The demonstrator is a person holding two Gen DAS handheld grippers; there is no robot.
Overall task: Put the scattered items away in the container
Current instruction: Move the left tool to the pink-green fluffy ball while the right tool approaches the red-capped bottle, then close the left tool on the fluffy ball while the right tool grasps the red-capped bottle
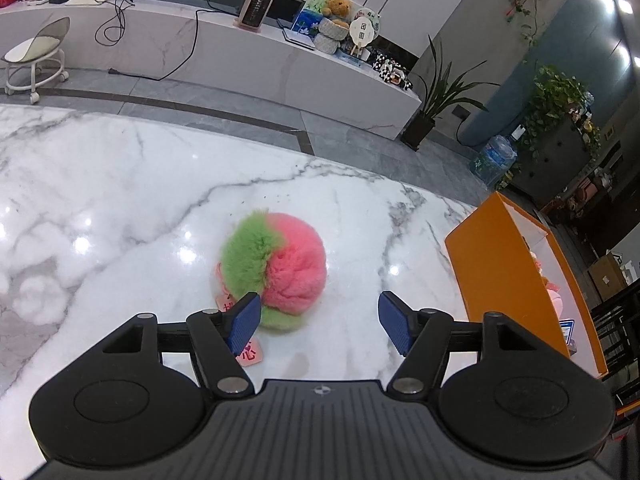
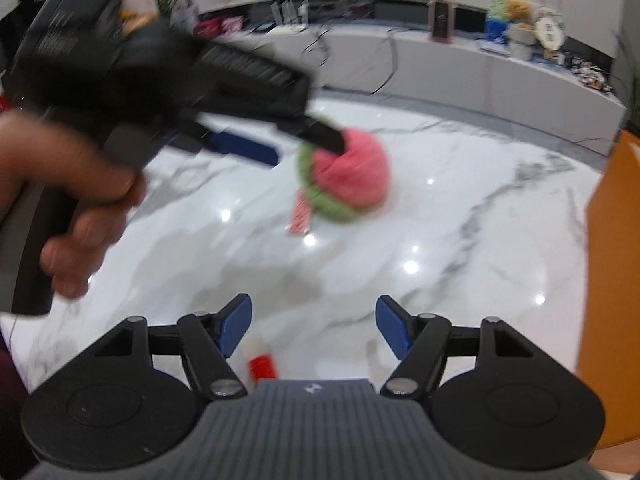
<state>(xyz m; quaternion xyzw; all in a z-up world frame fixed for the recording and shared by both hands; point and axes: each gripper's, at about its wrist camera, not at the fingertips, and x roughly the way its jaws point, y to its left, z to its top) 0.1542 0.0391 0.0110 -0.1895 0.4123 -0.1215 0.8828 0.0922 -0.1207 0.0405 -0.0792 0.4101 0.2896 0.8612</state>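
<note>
A fluffy pink and green plush ball (image 1: 276, 268) with a pink paper tag (image 1: 250, 354) lies on the white marble table (image 1: 120, 208). My left gripper (image 1: 320, 322) hangs open just over its near side. The left pad is against the ball's green edge and the right pad stands well apart from it. In the blurred right wrist view, the left gripper (image 2: 308, 152), held by a hand (image 2: 80, 200), reaches over the ball (image 2: 352, 176). My right gripper (image 2: 315, 326) is open with nothing between its pads. A small white item with a red end (image 2: 262, 364) lies just below it.
An orange open-topped box (image 1: 496, 264) stands at the table's right edge with soft toys inside; it also shows as an orange box wall (image 2: 612, 280). Beyond the table are a long marble counter (image 1: 240, 52), a stool (image 1: 36, 56) and potted plants (image 1: 436, 92).
</note>
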